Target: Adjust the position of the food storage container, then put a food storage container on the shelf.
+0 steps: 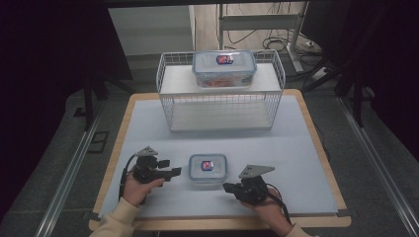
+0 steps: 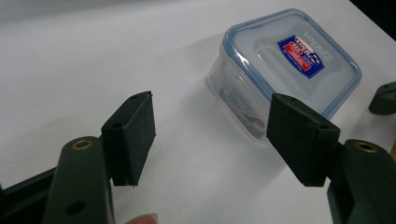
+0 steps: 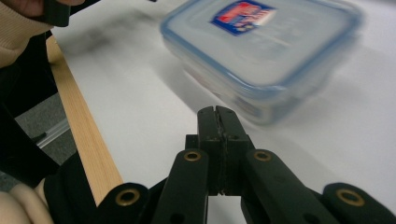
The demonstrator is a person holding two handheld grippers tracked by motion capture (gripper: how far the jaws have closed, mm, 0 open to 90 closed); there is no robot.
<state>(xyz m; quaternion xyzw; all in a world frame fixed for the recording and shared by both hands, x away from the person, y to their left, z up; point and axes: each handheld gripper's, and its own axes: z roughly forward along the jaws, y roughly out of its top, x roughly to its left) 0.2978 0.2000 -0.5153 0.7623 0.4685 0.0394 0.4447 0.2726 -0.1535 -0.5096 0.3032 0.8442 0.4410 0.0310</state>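
A small clear container [image 1: 208, 169] with a blue-rimmed lid and a red-and-blue label sits on the pale table mat [image 1: 276, 148] near the front. My left gripper [image 1: 170, 167] is just left of it, pointing at its side with the jaws open. In the left gripper view the container [image 2: 289, 65] lies past the right jaw of the left gripper [image 2: 210, 105], with nothing between the pads. My right gripper [image 1: 227, 187] is at the container's front right corner, jaws shut and empty. In the right gripper view the container [image 3: 271, 42] is blurred, just beyond the tip of the right gripper [image 3: 217, 112].
A white wire rack [image 1: 222, 106] stands at the back of the table, and a larger lidded container [image 1: 224, 68] rests on its top shelf. The table's wooden edge [image 3: 81, 135] runs close to the right gripper. A beige sleeve [image 3: 16, 28] shows beyond it.
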